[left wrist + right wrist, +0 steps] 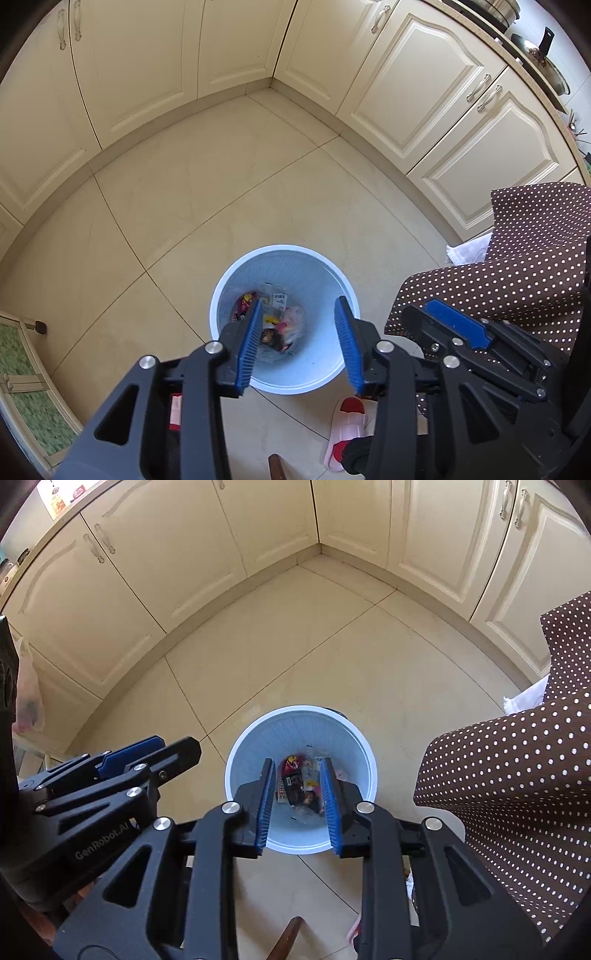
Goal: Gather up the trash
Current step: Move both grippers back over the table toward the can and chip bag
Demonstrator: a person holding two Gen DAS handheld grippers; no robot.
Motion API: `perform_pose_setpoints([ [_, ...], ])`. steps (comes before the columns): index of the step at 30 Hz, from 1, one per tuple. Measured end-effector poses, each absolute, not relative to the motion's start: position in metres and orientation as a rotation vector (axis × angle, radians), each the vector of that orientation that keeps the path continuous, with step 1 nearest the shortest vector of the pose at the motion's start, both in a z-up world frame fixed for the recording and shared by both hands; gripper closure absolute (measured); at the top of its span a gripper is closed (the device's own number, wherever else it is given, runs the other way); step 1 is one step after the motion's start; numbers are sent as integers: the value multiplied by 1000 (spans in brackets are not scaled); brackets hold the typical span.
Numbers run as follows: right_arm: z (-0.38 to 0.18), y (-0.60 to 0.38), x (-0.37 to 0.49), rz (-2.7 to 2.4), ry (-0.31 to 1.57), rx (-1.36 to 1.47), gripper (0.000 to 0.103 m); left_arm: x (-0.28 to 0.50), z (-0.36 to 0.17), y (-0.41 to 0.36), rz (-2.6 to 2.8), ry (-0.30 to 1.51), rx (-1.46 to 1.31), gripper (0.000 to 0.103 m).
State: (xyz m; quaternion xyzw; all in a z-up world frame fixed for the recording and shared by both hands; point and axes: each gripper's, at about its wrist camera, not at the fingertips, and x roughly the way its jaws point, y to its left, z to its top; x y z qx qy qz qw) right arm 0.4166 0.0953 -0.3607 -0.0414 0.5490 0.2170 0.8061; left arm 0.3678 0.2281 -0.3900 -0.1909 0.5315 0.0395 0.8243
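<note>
A pale blue waste bin (221, 288) stands on the tiled floor, seen from above in both views; its rim shows in the right wrist view (369, 760). Several wrappers and bits of trash (280, 325) lie at its bottom, and show in the right wrist view too (299, 782). My left gripper (299, 317) hovers above the bin, open and empty. My right gripper (298, 775) hovers above the bin beside it, open and empty. Each gripper shows at the edge of the other's view: the right one (458, 325) and the left one (147, 753).
Cream kitchen cabinets (147, 66) line the corner behind the bin. A brown polka-dot cloth (517, 775) hangs at the right. A pink and red slipper (347, 424) lies by the bin. A green-panelled low frame (22, 376) stands at the left.
</note>
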Motion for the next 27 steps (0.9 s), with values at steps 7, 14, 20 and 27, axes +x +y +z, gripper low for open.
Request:
perform_pose_setpoints([
  [7, -321, 78, 400, 456, 1112, -83, 77, 347, -351, 215, 96, 1051, -377, 63],
  [14, -240, 32, 363, 438, 945, -63, 76, 318, -269, 176, 34, 907, -324, 57],
  [20, -165, -36, 317, 356, 776, -43, 69, 291, -195, 111, -70, 789, -241, 55],
  [27, -106, -154, 265, 171, 622, 29, 54, 276, -135, 5, -227, 717, -110, 47],
])
